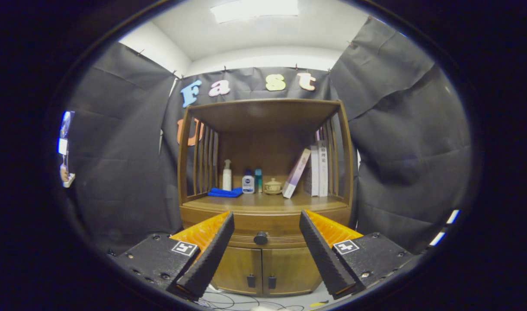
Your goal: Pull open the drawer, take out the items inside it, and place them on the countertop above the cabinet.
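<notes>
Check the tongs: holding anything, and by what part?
Nothing held. The tongs are open, fingers apart, with the closed drawer's knob beyond them, untouched.

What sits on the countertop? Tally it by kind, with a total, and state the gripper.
Bottles: 3
Cloth: 1
Pot: 1
Books: 3 that I can tell apart
Total: 8
Gripper: open, the drawer knob just ahead between its fingers.

The wooden cabinet's drawer [263, 235] is shut, its front flush below the countertop [263, 203] and above two closed doors, with its dark round knob [260, 238] centred, facing the near side.
</notes>
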The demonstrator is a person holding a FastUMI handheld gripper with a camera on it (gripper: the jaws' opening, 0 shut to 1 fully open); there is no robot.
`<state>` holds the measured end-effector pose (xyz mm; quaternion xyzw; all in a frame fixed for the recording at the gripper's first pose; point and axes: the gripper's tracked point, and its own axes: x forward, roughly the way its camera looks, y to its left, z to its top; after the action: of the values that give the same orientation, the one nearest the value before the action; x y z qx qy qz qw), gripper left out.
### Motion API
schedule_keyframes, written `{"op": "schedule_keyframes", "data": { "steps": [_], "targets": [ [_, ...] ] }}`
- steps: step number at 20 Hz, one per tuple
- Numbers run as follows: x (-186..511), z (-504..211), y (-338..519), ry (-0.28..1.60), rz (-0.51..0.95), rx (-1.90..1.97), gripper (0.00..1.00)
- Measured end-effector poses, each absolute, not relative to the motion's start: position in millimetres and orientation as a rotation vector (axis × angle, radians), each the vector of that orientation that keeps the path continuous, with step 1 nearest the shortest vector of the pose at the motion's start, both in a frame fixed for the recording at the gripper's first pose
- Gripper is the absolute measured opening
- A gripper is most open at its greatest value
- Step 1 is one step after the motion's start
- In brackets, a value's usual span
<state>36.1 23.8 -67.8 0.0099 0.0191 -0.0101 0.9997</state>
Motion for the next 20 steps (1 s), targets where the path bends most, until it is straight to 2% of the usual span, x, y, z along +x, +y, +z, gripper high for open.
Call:
{"op": "schedule_keyframes", "data": {
  "steps": [9, 20],
  "targets": [
    [91.7, -148.2, 22.1, 0.113, -0.062, -0.033, 0.99],
    [172.5, -196.7, 31.8, 0.167, -0.084, -0.072, 0.98]
  ]
}}
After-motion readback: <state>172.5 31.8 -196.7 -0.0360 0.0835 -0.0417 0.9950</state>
